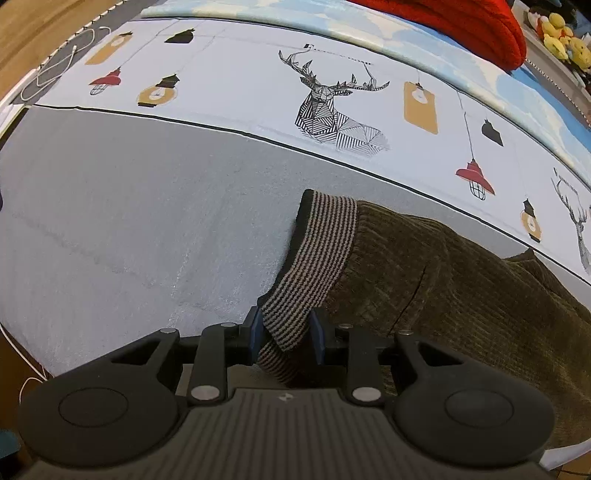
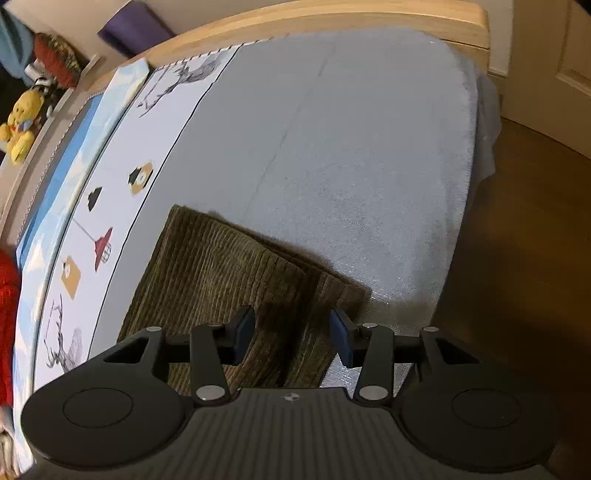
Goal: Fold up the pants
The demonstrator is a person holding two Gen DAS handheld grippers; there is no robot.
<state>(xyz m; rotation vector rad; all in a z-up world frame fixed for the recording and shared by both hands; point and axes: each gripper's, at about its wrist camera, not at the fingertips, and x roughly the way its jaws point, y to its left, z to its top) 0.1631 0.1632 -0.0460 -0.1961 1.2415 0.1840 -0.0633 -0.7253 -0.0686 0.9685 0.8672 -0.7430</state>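
Olive-brown corduroy pants (image 1: 443, 280) lie on the grey bed cover (image 1: 147, 221), with a brown-and-black striped waistband (image 1: 321, 251) at their left end. My left gripper (image 1: 286, 328) is shut on the near corner of that waistband, and the striped cloth fills the gap between its blue pads (image 1: 256, 325). In the right wrist view the pants (image 2: 221, 273) lie folded with a straight far edge. My right gripper (image 2: 291, 332) hovers over their near right part, open, with its pads (image 2: 341, 332) wide apart and nothing gripped.
A white sheet printed with deer and lanterns (image 1: 332, 107) runs along the far side. A red knit item (image 1: 461, 26) and yellow plush toys (image 1: 561, 40) lie beyond it. The bed's right edge (image 2: 461, 221) drops to a wooden floor (image 2: 517, 240). A white cable (image 1: 55, 70) lies far left.
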